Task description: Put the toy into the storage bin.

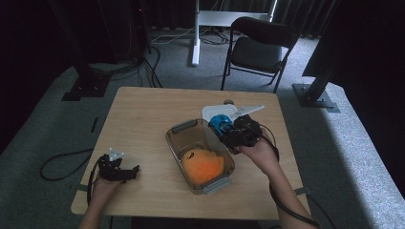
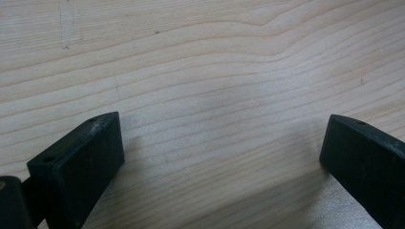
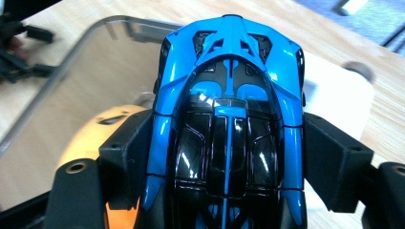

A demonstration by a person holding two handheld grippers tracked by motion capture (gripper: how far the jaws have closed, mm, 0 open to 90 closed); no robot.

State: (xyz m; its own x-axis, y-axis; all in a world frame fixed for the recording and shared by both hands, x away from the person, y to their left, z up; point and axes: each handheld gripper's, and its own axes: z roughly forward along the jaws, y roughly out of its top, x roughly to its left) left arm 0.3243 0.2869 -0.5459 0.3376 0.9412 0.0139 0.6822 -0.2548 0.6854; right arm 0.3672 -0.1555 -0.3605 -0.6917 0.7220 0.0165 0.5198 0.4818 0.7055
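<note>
A blue and black toy car (image 3: 228,119) is clamped between the pads of my right gripper (image 3: 228,157). In the high view that right gripper (image 1: 229,128) holds the toy car (image 1: 219,123) over the far right rim of a clear plastic bin (image 1: 177,140). An orange plush toy (image 1: 203,165) lies inside the bin. My left gripper (image 1: 131,172) rests near the table's front left corner, jaws wide apart. In the left gripper view its fingers (image 2: 81,162) frame bare wood with nothing between them.
A white lid or tray (image 1: 217,111) lies on the wooden table (image 1: 143,114) just behind the bin. A dark folding chair (image 1: 258,47) and a white desk leg (image 1: 195,33) stand on the carpet beyond the table. Cables trail on the floor at left.
</note>
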